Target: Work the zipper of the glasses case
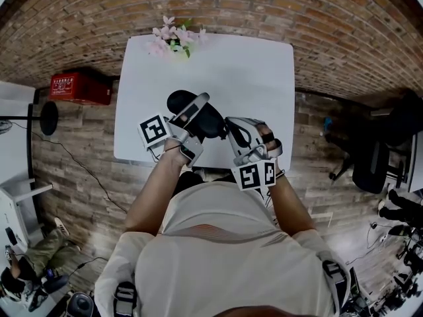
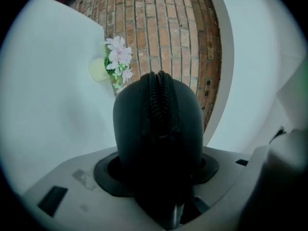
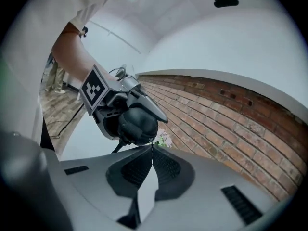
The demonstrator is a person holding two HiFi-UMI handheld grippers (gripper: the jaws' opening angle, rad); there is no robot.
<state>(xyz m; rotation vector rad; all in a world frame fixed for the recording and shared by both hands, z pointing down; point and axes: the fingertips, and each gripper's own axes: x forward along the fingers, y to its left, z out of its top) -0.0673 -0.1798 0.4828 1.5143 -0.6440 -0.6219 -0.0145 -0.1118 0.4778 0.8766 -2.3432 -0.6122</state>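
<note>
Above the near part of the white surface [image 1: 264, 78], the black oval glasses case [image 2: 159, 124] is up in the air. My left gripper [image 2: 159, 170] has its fingers wide apart, clamped on one end of it. My right gripper [image 3: 152, 147] has fingers fully together, tips touching the case at the zipper [image 2: 159, 93]; can't tell if the pull's pinched. The zipper teeth look shut along the middle seam.

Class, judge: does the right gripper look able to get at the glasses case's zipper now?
Likely yes: the left gripper holds the glasses case up, and the right gripper has its tips seemingly shut on the zipper; nothing lies between.
</note>
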